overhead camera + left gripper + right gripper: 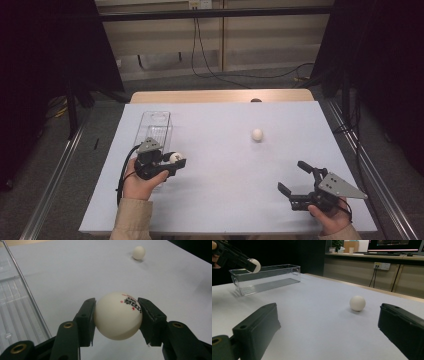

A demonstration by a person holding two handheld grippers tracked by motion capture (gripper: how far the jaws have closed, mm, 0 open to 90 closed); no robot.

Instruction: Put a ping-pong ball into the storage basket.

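Black jaws of the left gripper (117,315) rise from the bottom of its own view, pinching a smooth white ball (118,315) at its sides; the red and black print on its top is too small to read. Left of it in that view, the clear plastic bin (15,312) is cut off by the frame edge, its ribbed floor bare where it shows. In the high view the bin (155,126) sits at centre left, just above that gripper (176,161). At lower right of the high view, the right gripper (294,178) stands spread wide, holding nothing. A second plain white ball (257,134) lies alone on the pale matte table sheet (225,180), right of centre.
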